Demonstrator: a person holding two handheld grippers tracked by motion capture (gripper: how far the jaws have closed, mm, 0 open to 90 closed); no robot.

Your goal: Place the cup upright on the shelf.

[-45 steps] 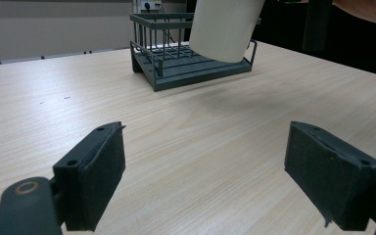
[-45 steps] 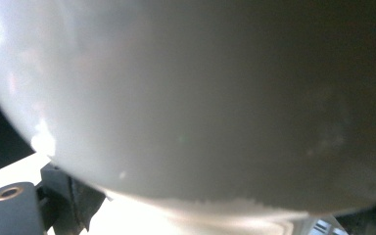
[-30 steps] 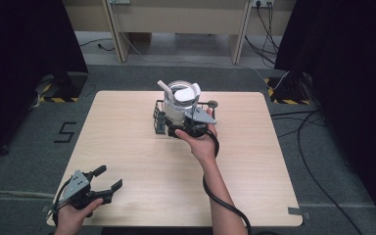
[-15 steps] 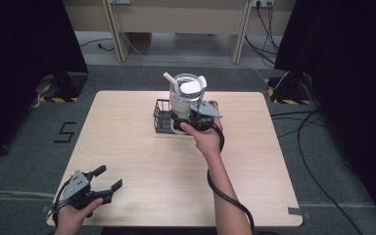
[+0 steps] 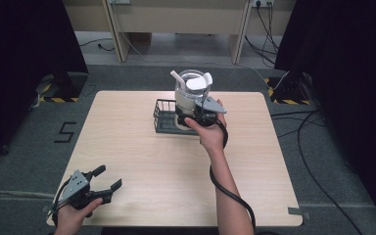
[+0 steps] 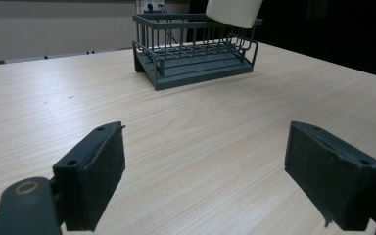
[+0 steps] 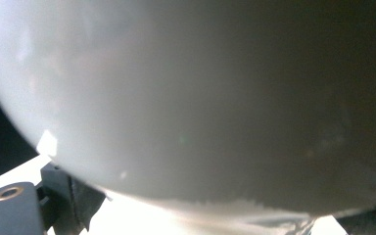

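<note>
**Jar held above the rack**

The right hand-held gripper (image 5: 196,116) has its jaws closed on the lower body of a pale jar (image 5: 190,95) and holds it in the air, over the right part of a dark wire rack (image 5: 164,116). The jar stands roughly upright. A white utensil handle (image 5: 176,77) sticks out of its mouth towards the left, and a round white piece (image 5: 197,84) sits in its opening; what that piece is cannot be told. In the right gripper view the jar's (image 7: 200,98) pale wall lies close against the camera, with one black jaw pad showing at the lower left.

The rack stands on the far middle of the table (image 5: 127,147). In the left gripper view the rack (image 6: 193,51) has upright bars and a stepped floor, and the jar's bottom (image 6: 232,12) hangs above its far right corner, clear of the floor.

The left hand-held gripper (image 5: 100,181) rests at the near left corner of the table, well apart from the rack. Its jaws stand wide open with nothing between them, and bare wood shows in the gap.
</note>
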